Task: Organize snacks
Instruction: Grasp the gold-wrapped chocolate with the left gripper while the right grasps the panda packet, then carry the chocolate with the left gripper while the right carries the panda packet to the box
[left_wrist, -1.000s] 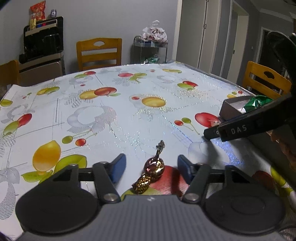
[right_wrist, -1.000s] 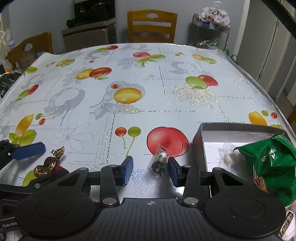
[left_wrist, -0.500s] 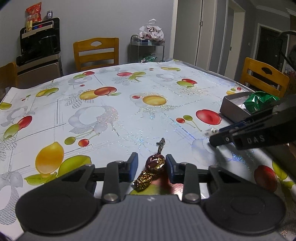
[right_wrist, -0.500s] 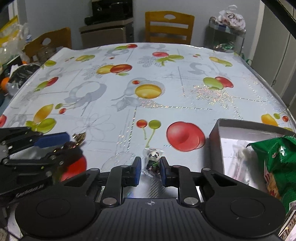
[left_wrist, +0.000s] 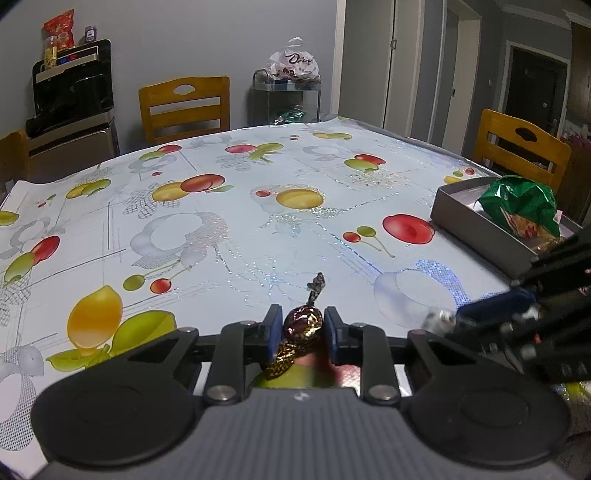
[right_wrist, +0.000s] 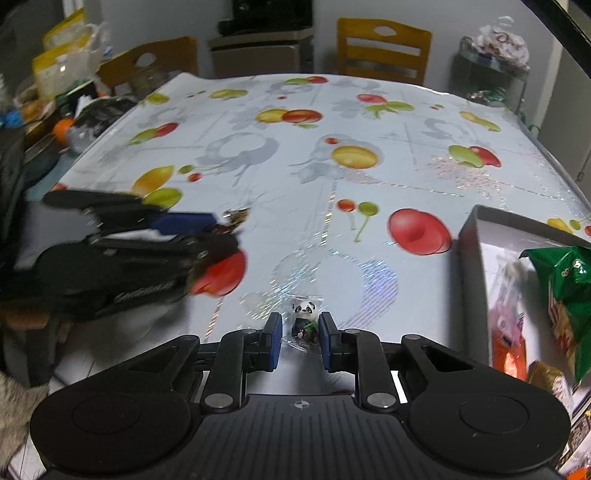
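My left gripper (left_wrist: 302, 326) is shut on a brown and gold foil-wrapped candy (left_wrist: 301, 325), lifted above the fruit-print tablecloth. It also shows blurred at the left of the right wrist view (right_wrist: 221, 229). My right gripper (right_wrist: 301, 330) is shut on a small panda candy in clear wrap (right_wrist: 304, 319), raised above the cloth; it shows blurred at the right of the left wrist view (left_wrist: 443, 319). A grey box (left_wrist: 476, 229) at the table's right edge holds a green snack bag (left_wrist: 521, 206).
The box (right_wrist: 469, 243) also holds a pink and an orange packet beside the green bag (right_wrist: 569, 288). Wooden chairs (left_wrist: 184, 107) stand around the table. A black appliance (left_wrist: 72, 96) and a cart with a bag (left_wrist: 291, 62) stand by the far wall.
Both grippers closed on their candies and lifted them off the table. The right gripper moved closer to the left one; the views rose.
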